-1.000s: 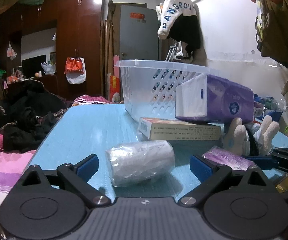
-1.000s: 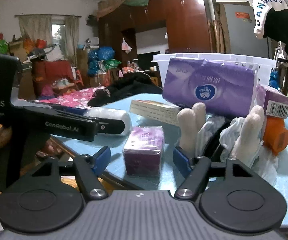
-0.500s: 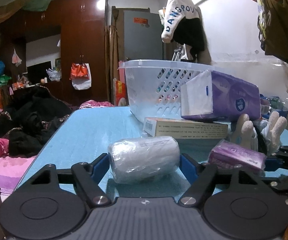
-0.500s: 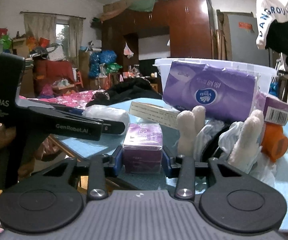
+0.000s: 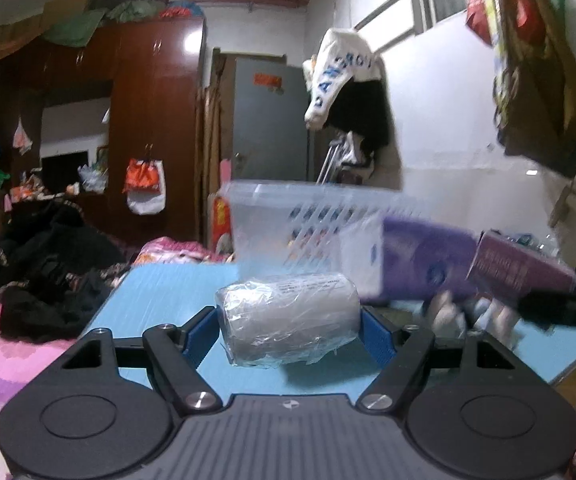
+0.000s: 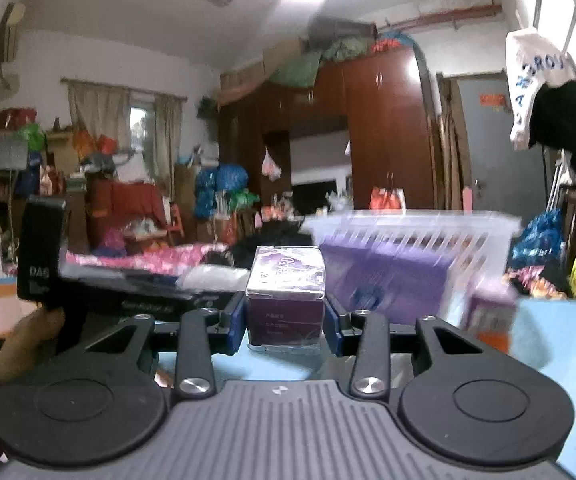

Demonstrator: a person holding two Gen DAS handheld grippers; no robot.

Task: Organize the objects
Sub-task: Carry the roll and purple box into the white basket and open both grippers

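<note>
Now my left gripper [image 5: 289,330] clamps the wrapped roll [image 5: 288,320] endwise: soft, light, slippery film. My right gripper [image 6: 284,320] pinches the stiff purple box [image 6: 286,300] by its sides; basket [image 6: 407,228] at one o'clock.

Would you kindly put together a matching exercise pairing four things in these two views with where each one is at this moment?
Things:
1. clear-wrapped white roll
2. small purple box
3. white perforated plastic basket
4. large purple tissue pack

Places:
A. leaning against the near side of the basket
B. clamped in the right gripper
C. standing at the back of the light blue table
D. clamped in the left gripper

Pairs: 1-D, 2-B, 3-C, 4-A
</note>
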